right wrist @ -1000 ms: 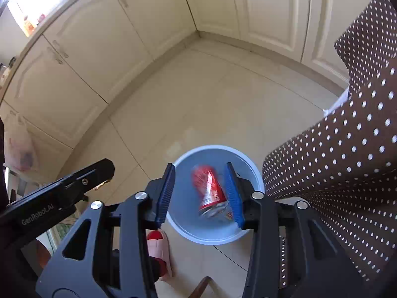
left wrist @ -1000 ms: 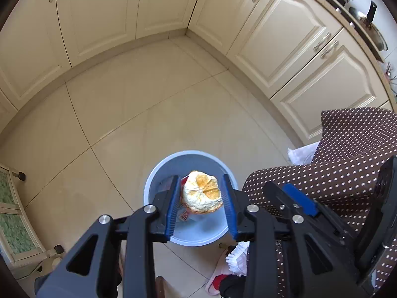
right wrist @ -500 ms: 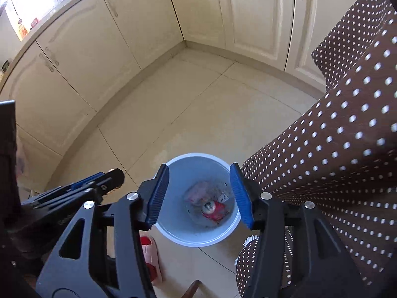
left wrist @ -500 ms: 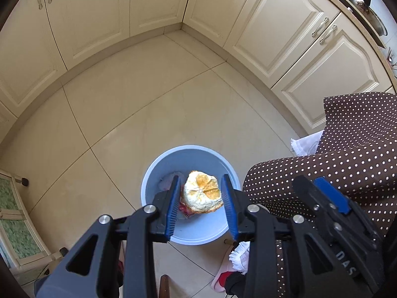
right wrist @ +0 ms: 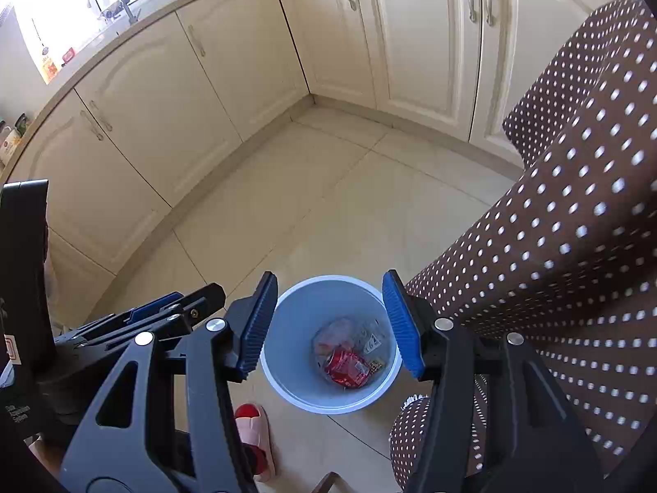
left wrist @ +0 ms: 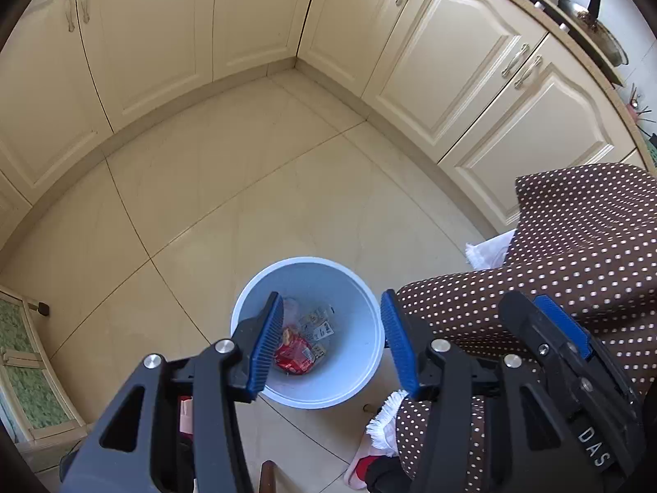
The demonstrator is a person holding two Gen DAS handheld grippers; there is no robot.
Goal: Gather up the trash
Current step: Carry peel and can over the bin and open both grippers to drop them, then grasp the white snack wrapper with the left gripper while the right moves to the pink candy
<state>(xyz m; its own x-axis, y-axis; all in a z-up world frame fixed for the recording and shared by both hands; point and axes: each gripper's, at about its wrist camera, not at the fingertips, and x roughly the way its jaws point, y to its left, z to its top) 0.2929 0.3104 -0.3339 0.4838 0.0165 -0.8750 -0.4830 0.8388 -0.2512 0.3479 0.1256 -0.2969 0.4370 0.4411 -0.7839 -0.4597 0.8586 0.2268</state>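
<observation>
A round light-blue trash bin [left wrist: 353,287] stands on the tiled floor below both grippers; it also shows in the right wrist view [right wrist: 295,320]. Inside lie a crushed red can [left wrist: 293,355], which shows again in the right wrist view [right wrist: 347,367], and pale wrappers and peel [right wrist: 334,330]. My left gripper [left wrist: 332,341] is open and empty above the bin. My right gripper [right wrist: 328,324] is open and empty above the bin too. The right gripper's body [left wrist: 566,374] shows at the right of the left wrist view.
A brown cloth with white dots [right wrist: 554,246] hangs right beside the bin. Cream kitchen cabinets [left wrist: 451,61] line the far walls. A pink and red slipper [right wrist: 256,435] lies on the floor near the bin. A green-panelled stand [left wrist: 24,369] is at far left.
My right gripper let the red can fall into the bin and opened wider. My left gripper opened and the orange peel dropped into the bin. Both grippers rose.
</observation>
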